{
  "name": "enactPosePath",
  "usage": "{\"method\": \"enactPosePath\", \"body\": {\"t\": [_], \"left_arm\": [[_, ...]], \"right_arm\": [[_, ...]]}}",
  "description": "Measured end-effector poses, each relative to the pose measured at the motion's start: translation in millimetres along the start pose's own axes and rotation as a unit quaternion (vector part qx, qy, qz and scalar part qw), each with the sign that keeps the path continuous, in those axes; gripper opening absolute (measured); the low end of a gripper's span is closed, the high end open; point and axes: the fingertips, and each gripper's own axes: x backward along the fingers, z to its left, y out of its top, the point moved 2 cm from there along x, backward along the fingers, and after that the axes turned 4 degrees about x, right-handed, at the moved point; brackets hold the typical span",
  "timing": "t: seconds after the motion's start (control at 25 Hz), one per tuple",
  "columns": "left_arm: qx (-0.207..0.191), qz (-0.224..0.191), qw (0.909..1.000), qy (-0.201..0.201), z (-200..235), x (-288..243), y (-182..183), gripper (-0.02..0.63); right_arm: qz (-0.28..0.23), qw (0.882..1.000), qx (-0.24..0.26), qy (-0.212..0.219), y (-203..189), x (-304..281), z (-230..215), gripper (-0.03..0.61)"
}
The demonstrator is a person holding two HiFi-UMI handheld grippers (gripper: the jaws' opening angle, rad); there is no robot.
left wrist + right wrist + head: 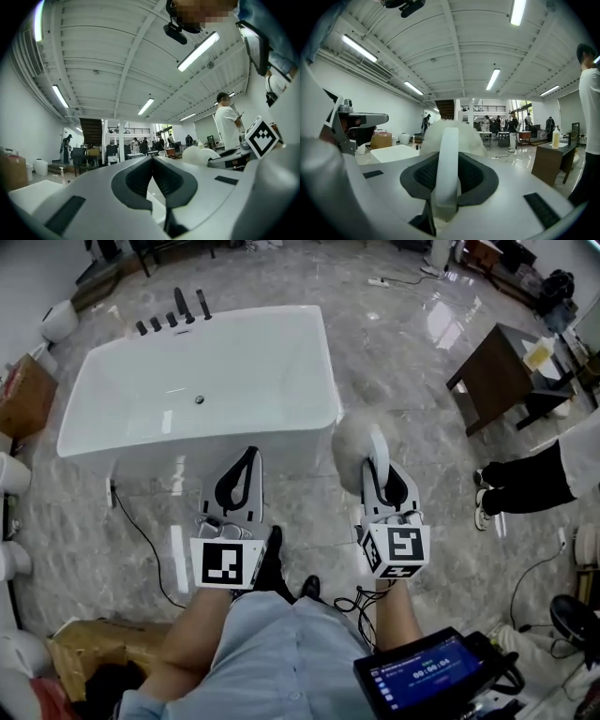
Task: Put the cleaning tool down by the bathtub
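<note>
A white cleaning tool [361,448] with a fluffy round head and a flat white handle [447,164] is held upright by my right gripper [380,476], which is shut on the handle. Its fluffy head [449,131] rises above the jaws in the right gripper view. The tool hangs just off the near right corner of the white bathtub [202,385]. My left gripper [242,474] is shut with nothing in it, in front of the tub's near wall. In the left gripper view its jaws meet at the tips [152,161], and the fluffy head [199,153] shows to the right.
Black taps [178,310] stand at the tub's far rim. A dark wooden table [502,367] stands to the right with a person [548,470] next to it. A black cable [141,531] runs over the marble floor. A cardboard box [98,643] lies at my lower left.
</note>
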Motion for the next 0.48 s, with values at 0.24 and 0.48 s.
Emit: {"method": "enactPosePath", "body": {"t": [0.24,0.48], "left_arm": [[0.013,0.022,0.9997,0.006,44.1,-28.2,-30.7,0.015],[0.031,0.050,0.9982,0.014,74.5,-48.9,-69.2,0.015]], "right_arm": [[0.030,0.999,0.005,0.020,-22.4,-54.3,17.7,0.098],[0.065,0.997,0.011,0.048,-53.9,-93.7,38.7,0.098]]}}
